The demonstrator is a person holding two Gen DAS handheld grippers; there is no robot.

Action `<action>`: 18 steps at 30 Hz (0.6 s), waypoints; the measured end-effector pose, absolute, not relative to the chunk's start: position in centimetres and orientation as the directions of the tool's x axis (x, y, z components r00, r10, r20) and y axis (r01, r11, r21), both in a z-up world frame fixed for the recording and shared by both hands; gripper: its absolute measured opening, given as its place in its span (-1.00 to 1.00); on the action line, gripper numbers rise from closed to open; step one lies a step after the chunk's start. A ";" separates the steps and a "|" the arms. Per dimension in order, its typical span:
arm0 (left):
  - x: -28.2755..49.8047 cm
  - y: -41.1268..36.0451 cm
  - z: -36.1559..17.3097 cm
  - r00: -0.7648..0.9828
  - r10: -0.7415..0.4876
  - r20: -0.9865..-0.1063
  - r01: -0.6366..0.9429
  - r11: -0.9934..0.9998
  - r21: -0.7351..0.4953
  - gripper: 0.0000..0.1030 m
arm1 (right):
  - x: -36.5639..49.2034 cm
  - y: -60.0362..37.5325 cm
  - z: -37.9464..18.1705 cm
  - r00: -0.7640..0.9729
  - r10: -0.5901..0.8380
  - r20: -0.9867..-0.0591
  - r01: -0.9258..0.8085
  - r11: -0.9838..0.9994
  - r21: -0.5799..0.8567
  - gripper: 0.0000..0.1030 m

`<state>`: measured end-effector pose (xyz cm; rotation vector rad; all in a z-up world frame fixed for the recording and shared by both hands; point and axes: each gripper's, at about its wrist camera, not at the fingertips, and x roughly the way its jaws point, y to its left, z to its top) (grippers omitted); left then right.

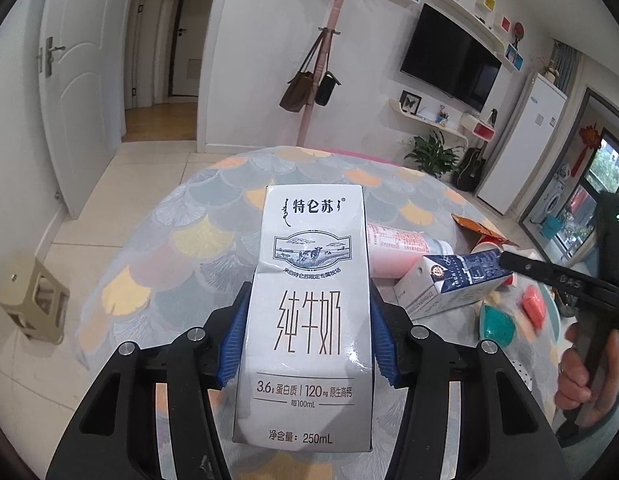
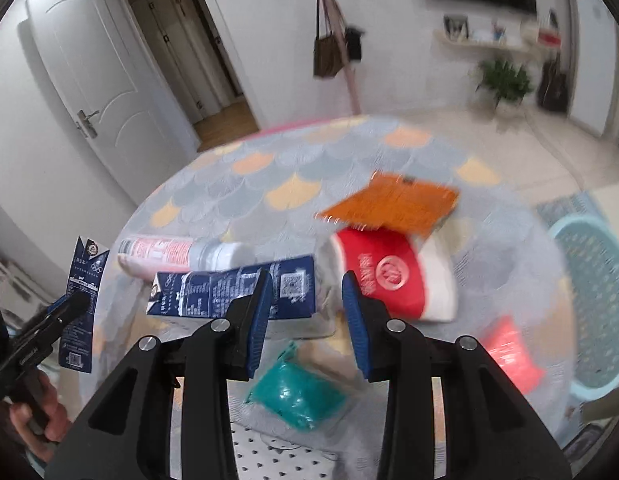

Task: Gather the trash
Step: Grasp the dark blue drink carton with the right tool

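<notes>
The left gripper (image 1: 305, 344) squeezed a white milk carton (image 1: 309, 300). The right gripper (image 2: 305, 316) hung empty, jaws apart, over the table's (image 2: 237, 184) near edge. A blue carton (image 2: 229, 292), pink bottle (image 2: 177, 254), red cup (image 2: 385, 272) and wrappers still waited there.

Bottle (image 2: 181, 254) behind carton (image 2: 233, 292), cup (image 2: 389, 276) right.

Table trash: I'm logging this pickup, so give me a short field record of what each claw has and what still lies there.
left claw: shut on white milk carton, held upright
right claw: open, empty, above the table
lying on tablecloth: blue milk carton, pink bottle, red paper cup, orange packet, teal wrapper
basket: right of table
</notes>
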<state>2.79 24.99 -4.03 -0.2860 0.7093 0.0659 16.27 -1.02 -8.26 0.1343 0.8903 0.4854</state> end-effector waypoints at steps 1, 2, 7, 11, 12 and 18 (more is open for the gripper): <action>2.6 25.1 -3.9 0.760 -0.032 -0.649 -0.160 0.959 -0.235 0.00 | 16.3 -1.0 -8.4 0.499 0.502 -0.706 -0.368 0.861 0.352 -0.34; 2.3 25.3 -3.8 0.762 -0.025 -0.647 -0.167 0.958 -0.234 0.00 | 16.2 -0.8 -8.5 0.474 0.533 -0.701 -0.381 0.842 0.382 -0.34; 1.0 26.4 -3.0 0.777 -0.011 -0.629 -0.193 0.947 -0.255 0.00 | 13.5 1.6 -8.2 0.383 0.625 -0.680 -0.486 0.762 0.427 -0.34; -0.3 27.2 -2.4 0.792 0.007 -0.610 -0.217 0.938 -0.271 0.00 | 10.4 4.2 -8.3 0.289 0.680 -0.674 -0.573 0.687 0.448 -0.34; -0.6 27.3 -2.3 0.795 0.012 -0.607 -0.222 0.936 -0.273 0.00 | 9.7 4.7 -8.5 0.257 0.696 -0.670 -0.591 0.662 0.461 -0.34; -1.8 28.4 -1.8 0.801 0.032 -0.597 -0.244 0.930 -0.277 0.00 | 5.3 6.7 -8.9 0.164 0.709 -0.686 -0.699 0.574 0.426 -0.34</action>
